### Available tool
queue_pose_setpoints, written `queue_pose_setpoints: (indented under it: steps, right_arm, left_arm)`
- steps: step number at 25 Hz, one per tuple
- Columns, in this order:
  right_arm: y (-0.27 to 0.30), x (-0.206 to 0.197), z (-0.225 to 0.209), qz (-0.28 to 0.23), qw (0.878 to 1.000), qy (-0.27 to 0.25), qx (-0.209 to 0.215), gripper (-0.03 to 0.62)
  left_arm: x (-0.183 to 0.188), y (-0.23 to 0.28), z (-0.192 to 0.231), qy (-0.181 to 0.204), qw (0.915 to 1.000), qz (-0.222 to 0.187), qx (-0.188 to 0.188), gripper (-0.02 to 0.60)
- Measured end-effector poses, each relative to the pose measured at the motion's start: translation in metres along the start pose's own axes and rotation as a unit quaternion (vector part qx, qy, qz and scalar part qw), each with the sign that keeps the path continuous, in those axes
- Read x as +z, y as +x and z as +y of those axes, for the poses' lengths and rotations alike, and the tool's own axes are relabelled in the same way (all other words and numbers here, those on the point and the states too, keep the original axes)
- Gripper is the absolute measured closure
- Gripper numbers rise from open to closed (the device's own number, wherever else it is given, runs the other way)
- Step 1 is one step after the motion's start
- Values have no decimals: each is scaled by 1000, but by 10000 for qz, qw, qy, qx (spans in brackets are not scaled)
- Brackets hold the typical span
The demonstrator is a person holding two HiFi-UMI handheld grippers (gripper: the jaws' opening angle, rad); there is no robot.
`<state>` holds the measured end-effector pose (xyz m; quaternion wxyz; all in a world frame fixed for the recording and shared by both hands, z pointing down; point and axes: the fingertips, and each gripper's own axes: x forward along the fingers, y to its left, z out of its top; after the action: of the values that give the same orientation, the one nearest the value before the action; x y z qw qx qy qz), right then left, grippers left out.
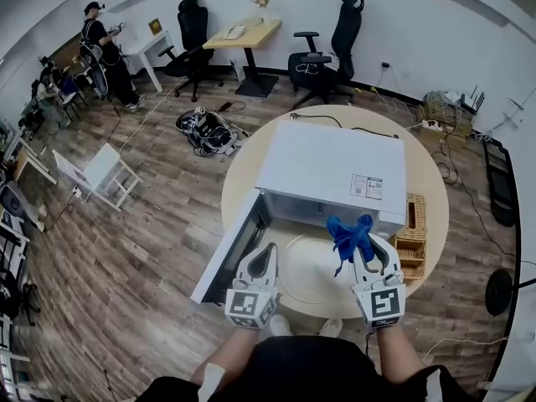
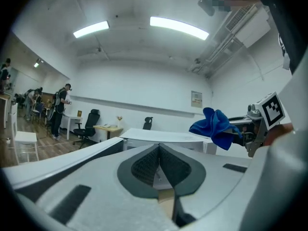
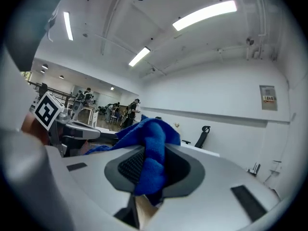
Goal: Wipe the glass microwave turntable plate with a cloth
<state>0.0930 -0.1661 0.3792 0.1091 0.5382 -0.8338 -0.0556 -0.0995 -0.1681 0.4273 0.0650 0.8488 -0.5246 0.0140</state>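
The glass turntable plate (image 1: 313, 275) lies flat on the round table (image 1: 243, 170), in front of the open white microwave (image 1: 335, 170). My right gripper (image 1: 366, 238) is shut on a blue cloth (image 1: 349, 234), held above the plate's right edge. In the right gripper view the cloth (image 3: 149, 150) bunches out between the jaws. My left gripper (image 1: 266, 249) is shut with nothing in it, over the plate's left edge by the microwave door (image 1: 228, 256). The left gripper view looks upward and shows the cloth (image 2: 215, 125) at its right.
A wicker basket (image 1: 410, 238) stands on the table to the right of the microwave. Office chairs (image 1: 325, 53), a desk (image 1: 243, 33) and a tangle of cables (image 1: 209, 131) are on the wooden floor beyond. A person (image 1: 105, 53) stands far left.
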Motion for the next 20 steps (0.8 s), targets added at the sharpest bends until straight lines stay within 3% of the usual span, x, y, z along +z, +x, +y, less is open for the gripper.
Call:
queue_pose_setpoints:
  steps: [11,20]
  right_arm:
    - [-8,4,-12,-51,9999,6,-152,513]
    - [2,1,3,-82,9999,41,58,513]
  left_arm:
    - [20,3,-17,181,9995,-185,-154,575]
    - [28,7,-21,68,9994,-271,-183,575]
